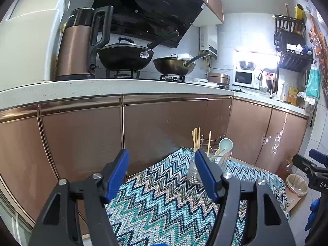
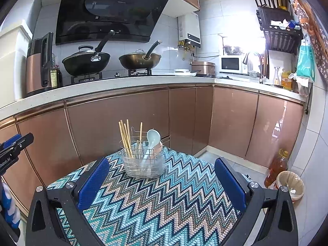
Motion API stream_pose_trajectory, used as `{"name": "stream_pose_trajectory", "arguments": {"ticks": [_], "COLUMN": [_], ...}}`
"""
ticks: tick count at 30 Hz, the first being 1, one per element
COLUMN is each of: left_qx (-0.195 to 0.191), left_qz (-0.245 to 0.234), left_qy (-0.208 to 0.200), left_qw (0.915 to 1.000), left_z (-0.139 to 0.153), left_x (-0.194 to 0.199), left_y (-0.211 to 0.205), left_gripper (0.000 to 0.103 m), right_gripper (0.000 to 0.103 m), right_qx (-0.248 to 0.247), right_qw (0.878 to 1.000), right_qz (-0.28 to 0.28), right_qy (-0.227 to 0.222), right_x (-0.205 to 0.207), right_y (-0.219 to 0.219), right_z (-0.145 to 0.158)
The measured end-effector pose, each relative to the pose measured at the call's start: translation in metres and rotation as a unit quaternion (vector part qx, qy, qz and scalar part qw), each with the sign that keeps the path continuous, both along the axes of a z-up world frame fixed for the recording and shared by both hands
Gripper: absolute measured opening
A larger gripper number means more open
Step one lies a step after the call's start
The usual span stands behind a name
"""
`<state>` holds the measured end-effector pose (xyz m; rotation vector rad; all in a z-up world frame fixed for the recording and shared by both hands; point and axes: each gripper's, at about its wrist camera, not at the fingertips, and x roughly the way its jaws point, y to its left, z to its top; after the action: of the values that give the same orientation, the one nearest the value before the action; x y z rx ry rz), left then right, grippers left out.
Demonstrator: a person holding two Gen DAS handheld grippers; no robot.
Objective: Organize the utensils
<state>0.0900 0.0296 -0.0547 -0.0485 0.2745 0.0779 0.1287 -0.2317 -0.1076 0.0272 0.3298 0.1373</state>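
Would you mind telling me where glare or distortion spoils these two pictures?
Left wrist view: the window by the microwave is blown out, and the countertop bows from fisheye. Right wrist view: the same glare washes the wall beside the sink tap; the utensil holder stays sharp.

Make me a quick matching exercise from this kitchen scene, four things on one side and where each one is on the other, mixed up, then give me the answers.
Things:
1. chopsticks
2. black wok
3. oil bottle
4. microwave

Places:
A. on the floor by the cabinets
B. standing in the wire holder on the zigzag cloth
C. on the counter near the tap
D. on the stove's left burner

Pairs: 1-B, 2-D, 3-A, 4-C
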Motion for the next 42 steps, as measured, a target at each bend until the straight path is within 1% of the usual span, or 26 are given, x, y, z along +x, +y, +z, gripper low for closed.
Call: {"name": "stream_pose_trajectory", "arguments": {"ticks": [9,13,26,42], "left_qx": [0.008,0.014,0.024,0.040], "left_qz": [-0.002,0.012,0.006,-0.009], "left_qy": [0.006,0.001,0.005,-0.014], "left_qw": [0.9999,0.9998,0.9997,0.9991], "left_z": [-0.004,-0.004,-0.005,0.009], "left_x": [0.004,0.005,0.007,-0.003], "left_y": [-0.007,-0.008,-0.016,-0.029], "left_gripper": [0.065,0.067,0.068,0.069], "right_gripper": [0.103,0.103,0.103,0.103], "right_qx": [0.005,0.007,0.009,0.002], "right_qw": [1.000,1.000,1.000,0.999], "right_qz": [-0.004,-0.007,-0.016,-0.029], "right_qy": [0.005,0.006,0.005,-0.022], "right_x": [0.002,0.003,0.002,-0.014], "right_y": [-0.007,-0.010,-0.020,-0.021], "right_z": [-0.004,-0.006,-0.008,0.008]}}
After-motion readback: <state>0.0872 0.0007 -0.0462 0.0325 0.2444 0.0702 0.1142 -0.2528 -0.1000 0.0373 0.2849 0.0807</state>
